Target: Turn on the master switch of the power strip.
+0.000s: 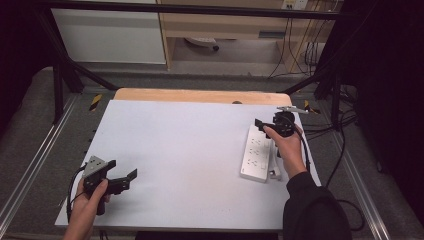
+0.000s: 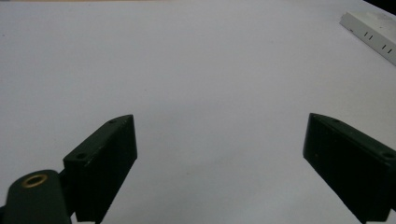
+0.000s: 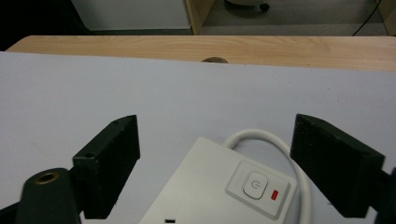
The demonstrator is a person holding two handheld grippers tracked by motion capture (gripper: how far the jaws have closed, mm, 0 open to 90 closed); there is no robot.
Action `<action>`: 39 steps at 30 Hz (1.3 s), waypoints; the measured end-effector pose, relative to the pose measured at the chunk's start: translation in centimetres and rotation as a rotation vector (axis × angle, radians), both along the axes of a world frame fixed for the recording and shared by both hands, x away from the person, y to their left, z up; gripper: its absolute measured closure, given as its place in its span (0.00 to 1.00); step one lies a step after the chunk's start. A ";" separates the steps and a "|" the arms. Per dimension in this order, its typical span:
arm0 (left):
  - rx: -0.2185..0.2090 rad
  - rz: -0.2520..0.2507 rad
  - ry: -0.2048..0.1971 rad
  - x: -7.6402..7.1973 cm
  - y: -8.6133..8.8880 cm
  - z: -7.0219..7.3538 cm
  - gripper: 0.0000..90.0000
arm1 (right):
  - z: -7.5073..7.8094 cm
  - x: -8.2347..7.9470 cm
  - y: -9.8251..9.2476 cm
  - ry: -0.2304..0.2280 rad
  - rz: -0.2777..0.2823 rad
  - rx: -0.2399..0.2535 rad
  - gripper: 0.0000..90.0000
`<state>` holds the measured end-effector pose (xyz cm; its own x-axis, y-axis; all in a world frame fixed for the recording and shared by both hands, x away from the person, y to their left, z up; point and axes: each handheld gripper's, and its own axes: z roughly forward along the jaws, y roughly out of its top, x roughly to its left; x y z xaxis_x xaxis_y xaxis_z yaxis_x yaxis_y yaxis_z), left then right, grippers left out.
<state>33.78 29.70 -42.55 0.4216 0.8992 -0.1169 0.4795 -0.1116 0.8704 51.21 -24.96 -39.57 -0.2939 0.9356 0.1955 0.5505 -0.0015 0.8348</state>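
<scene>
White board covers the table (image 1: pixel 185 150) in the high view, with a wooden strip along its far edge; the power strip (image 1: pixel 256 153) lies near the right side, and the right gripper (image 1: pixel 267 125) hangs over its far end, while the left gripper (image 1: pixel 122 170) rests spread near the front left corner, well apart. From the left gripper view, its jaws stand wide over bare board, the power strip (image 2: pixel 373 30) far off at the corner. From the right gripper view, the jaws stand wide apart, holding nothing, over the switch (image 3: pixel 255 185) end, where a red indicator (image 3: pixel 274 194) and looped cord (image 3: pixel 266 135) show. Any next grasp should probably straddle the body squarely, clear of the switch.
</scene>
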 end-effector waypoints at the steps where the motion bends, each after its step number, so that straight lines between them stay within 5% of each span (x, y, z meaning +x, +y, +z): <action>1: 0.000 0.000 0.000 0.0 0.0 0.0 0.11 | 0.1 -0.1 0.0 -0.001 0.000 0.005 0.13; 18: 0.001 0.000 0.014 0.0 0.1 -0.2 0.11 | 2.4 -1.9 -0.5 -0.107 -0.032 -0.006 0.11; 39: 0.008 0.013 0.005 -0.3 0.3 -0.1 0.10 | 6.1 -6.4 -3.4 -0.206 0.013 0.025 0.13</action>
